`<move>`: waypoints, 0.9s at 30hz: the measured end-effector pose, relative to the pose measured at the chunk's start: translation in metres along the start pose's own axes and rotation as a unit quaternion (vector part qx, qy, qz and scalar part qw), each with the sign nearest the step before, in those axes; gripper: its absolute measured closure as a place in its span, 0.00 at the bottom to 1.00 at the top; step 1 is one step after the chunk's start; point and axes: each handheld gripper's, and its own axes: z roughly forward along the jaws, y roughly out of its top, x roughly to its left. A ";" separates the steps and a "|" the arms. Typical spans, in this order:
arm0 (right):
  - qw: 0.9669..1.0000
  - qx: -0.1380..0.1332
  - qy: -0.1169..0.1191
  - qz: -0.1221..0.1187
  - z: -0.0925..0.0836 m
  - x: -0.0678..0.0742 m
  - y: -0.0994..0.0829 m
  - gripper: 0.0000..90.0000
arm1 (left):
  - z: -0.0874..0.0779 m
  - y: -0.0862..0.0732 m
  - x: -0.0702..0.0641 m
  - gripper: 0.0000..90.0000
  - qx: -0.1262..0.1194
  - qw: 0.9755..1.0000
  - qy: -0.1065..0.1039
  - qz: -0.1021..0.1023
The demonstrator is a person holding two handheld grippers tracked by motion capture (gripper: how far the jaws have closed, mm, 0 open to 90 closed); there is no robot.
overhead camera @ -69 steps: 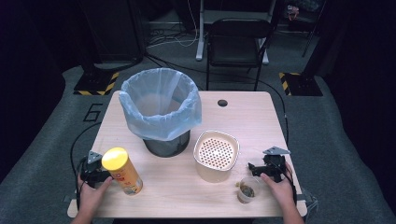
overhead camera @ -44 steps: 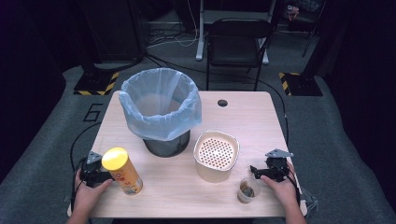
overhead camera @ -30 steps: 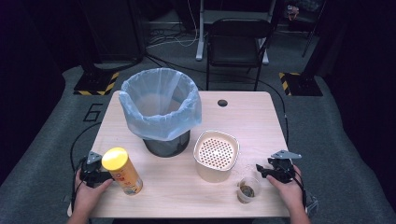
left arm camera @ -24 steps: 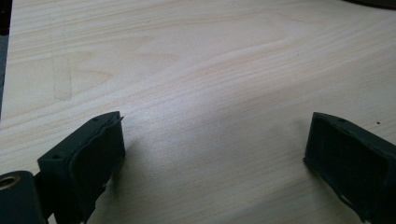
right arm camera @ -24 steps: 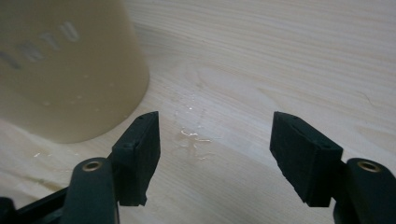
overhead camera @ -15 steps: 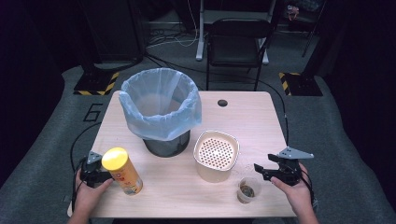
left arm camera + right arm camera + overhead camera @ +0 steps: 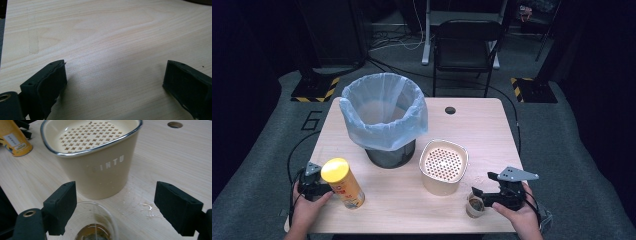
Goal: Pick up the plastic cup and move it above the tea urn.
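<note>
My right gripper (image 7: 482,196) hangs just above the near right part of the wooden table (image 7: 482,130), and its jaws have just been opening: they now stand spread, the pads clear of everything. In the right gripper view the clear plastic cup (image 7: 92,225) sits low between them, closer to my left-hand pad than to the other, with a little brownish liquid and a dark lump at its bottom; neither pad touches its wall. From the high view the cup (image 7: 475,205) stands upright near the table's front edge, just beside the cream strainer bin (image 7: 443,167), whose perforated insert is set into a shiny rim. A small wet patch (image 7: 147,208) shines on the wood to the right of the cup, close to the bin's foot. My left gripper (image 7: 314,186) rests at the near left corner with its jaws wide apart over bare wood, nothing between them; the yellow-lidded canister (image 7: 343,183) stands tilted just beside it, and I cannot tell whether they touch. Farther back, a waste bin lined with a pale blue bag (image 7: 384,117) stands upright, and a round cable hole (image 7: 450,110) marks the table's far side.
</note>
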 end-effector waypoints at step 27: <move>0.999 0.034 0.000 -0.003 0.013 0.026 -0.032 0.21 | 0.000 0.000 0.000 0.05 0.000 1.000 0.000 0.000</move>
